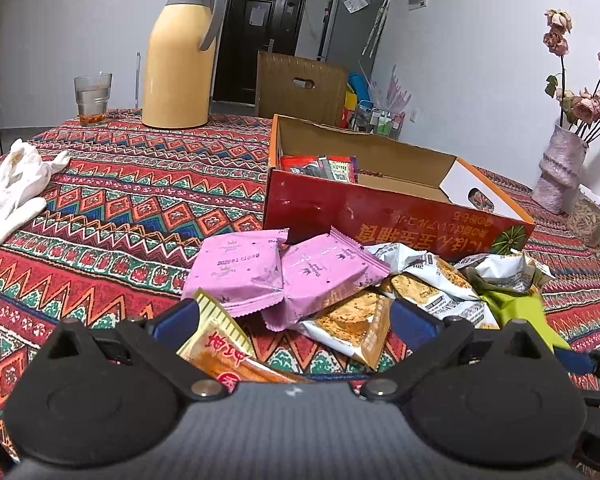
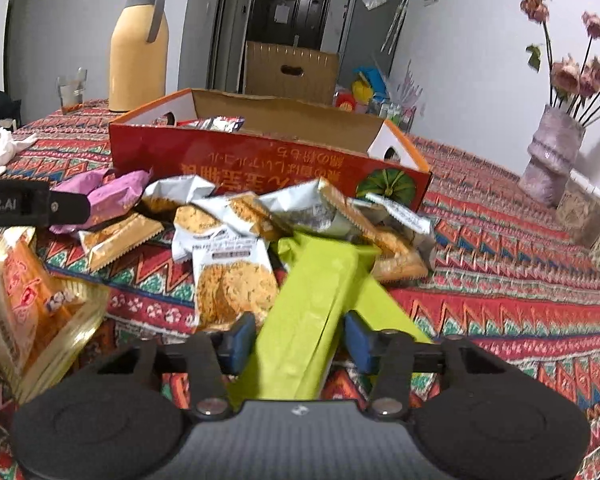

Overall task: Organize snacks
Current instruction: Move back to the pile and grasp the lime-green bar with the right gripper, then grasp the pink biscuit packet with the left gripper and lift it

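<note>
A red cardboard box (image 1: 380, 216) (image 2: 260, 160) stands open on the patterned tablecloth, with a few snack packets (image 1: 320, 166) inside. In front of it lies a pile of snacks: two pink packets (image 1: 284, 276), white-and-orange cracker packets (image 2: 232, 280) and a lime-green packet (image 2: 312, 304). My left gripper (image 1: 296, 320) is open, low over the pile, with an orange packet (image 1: 224, 352) by its left finger. My right gripper (image 2: 300, 340) has its jaws on both sides of the lime-green packet, seemingly closed on it.
A yellow thermos jug (image 1: 180, 56) and a glass (image 1: 93, 98) stand at the far left of the table. White gloves (image 1: 8, 192) lie at the left edge. A vase of dried roses (image 2: 552, 160) stands at the right, with containers (image 2: 588, 216) beside it.
</note>
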`<control>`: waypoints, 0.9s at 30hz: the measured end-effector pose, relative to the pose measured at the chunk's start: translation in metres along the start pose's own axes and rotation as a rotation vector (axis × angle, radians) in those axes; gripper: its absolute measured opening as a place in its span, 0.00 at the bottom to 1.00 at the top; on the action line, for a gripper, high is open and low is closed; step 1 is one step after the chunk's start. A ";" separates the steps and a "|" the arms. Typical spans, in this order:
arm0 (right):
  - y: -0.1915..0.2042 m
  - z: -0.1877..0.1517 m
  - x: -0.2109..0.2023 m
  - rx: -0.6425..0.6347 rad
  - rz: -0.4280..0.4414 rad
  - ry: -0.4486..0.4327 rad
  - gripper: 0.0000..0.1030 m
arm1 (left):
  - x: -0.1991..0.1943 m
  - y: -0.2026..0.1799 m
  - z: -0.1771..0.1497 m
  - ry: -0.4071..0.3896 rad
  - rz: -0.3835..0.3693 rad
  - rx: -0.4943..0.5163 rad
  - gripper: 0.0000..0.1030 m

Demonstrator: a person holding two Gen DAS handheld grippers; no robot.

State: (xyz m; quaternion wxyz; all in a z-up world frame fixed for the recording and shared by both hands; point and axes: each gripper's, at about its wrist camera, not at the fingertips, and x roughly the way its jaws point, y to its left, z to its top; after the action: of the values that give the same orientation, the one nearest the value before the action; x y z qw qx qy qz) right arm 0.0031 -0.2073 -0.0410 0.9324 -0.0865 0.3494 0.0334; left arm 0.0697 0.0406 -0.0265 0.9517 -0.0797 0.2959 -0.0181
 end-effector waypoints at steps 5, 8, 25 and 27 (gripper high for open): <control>-0.009 -0.004 -0.006 0.041 0.028 -0.002 0.35 | -0.005 -0.001 0.001 0.005 -0.001 0.006 1.00; -0.016 -0.005 -0.013 0.071 0.048 -0.031 0.34 | -0.009 0.001 0.006 0.011 -0.004 0.001 1.00; -0.078 0.004 -0.040 0.209 0.015 -0.208 0.34 | 0.013 0.033 0.053 0.080 0.115 -0.022 1.00; -0.086 0.006 -0.035 0.225 0.004 -0.214 0.34 | 0.024 0.033 0.054 0.106 0.118 -0.024 1.00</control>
State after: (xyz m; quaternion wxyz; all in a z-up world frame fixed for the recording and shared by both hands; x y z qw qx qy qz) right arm -0.0091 -0.2906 -0.0012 0.9680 0.0233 0.2498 0.0048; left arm 0.1191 0.0791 -0.0014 0.9331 -0.0726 0.3502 0.0372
